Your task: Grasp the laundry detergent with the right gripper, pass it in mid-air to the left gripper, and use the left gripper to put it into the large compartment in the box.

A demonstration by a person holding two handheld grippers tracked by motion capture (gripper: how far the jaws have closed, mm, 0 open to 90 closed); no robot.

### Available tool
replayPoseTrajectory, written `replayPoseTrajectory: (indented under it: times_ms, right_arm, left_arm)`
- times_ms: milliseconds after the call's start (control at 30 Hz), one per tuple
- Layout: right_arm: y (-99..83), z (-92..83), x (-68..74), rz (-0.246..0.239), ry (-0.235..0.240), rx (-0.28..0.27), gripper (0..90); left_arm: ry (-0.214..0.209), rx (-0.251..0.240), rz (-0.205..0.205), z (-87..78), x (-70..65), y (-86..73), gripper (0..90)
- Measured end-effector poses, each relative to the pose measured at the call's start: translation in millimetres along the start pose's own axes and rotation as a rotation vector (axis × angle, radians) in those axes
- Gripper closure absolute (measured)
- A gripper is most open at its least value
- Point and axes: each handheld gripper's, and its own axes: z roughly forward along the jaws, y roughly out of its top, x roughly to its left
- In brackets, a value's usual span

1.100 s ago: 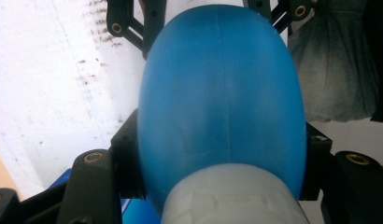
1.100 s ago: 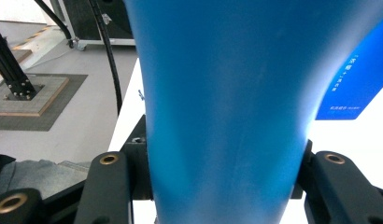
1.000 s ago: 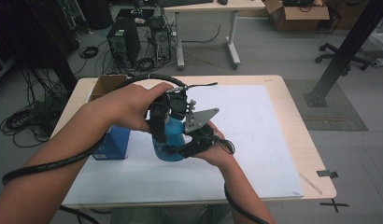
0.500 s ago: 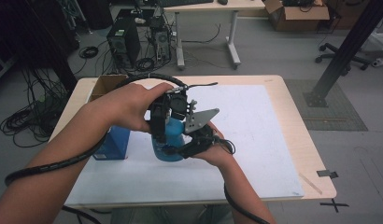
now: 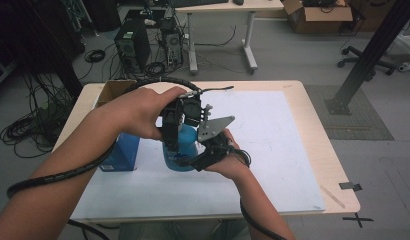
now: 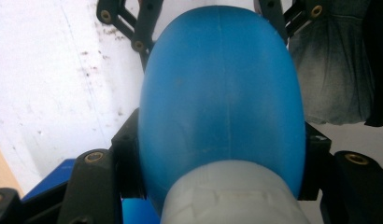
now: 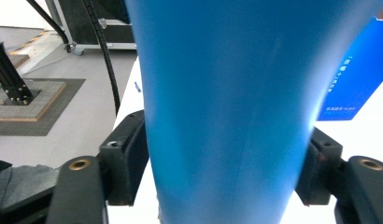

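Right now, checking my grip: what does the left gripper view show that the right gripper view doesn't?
Left gripper view: the white ribbed cap of the blue plastic bottle. Right gripper view: a blue printed carton and a black cable. Both: that bottle between black jaws, over the white table sheet; the jaws of the right gripper have just been opening.

Between the left gripper's (image 6: 222, 186) fingers (image 6: 94, 186) sits a blue bottle (image 6: 222, 93) of smooth, matt-looking plastic with a faint moulding seam down its middle; its pale grey cap (image 6: 227, 196), nearest the fingers, looks like ribbed plastic. The fingers themselves are black matt plastic with brass-coloured metal inserts. Beyond them lies a white paper-like sheet (image 6: 54, 84), matt and speckled with small dark marks, over a pale wood tabletop (image 5: 313, 107). A glossy blue carton (image 7: 353, 79) stands beside the right gripper's (image 7: 222, 182) fingers.
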Motion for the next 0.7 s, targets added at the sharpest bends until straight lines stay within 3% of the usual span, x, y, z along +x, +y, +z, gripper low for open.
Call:
replayPoseTrajectory:
  times_ms: [67, 167, 267, 433, 567, 700]
  right_arm:
    - [-0.3, -0.5, 0.0, 0.001, -0.002, -0.003, 27.8]
    - [-0.2, -4.7, 0.3, 0.019, -0.021, 0.008, 18.0]
    - [0.3, -7.3, 1.3, 0.014, -0.025, 0.024, 17.5]
    - [0.8, -16.5, 2.2, 0.005, -0.023, 0.051, 11.6]
    - [2.8, -28.0, 3.9, -0.003, -0.029, 0.099, 9.8]
    - [5.1, -38.3, 5.9, 0.011, -0.052, 0.163, 6.7]
  left_arm:
    - [0.000, 0.003, -0.002, -0.1, 0.3, -0.2, 38.1]
    - [-0.001, 0.006, -0.017, -0.6, 1.3, -0.8, 38.0]
    - [-0.002, 0.006, -0.025, -1.2, 2.9, -1.1, 38.0]
    - [-0.015, -0.001, -0.078, -3.1, 6.9, -2.1, 38.0]
    - [-0.016, -0.001, -0.140, -4.7, 11.1, -5.0, 37.9]
    - [-0.016, 0.007, -0.142, -7.0, 15.5, -6.8, 37.9]
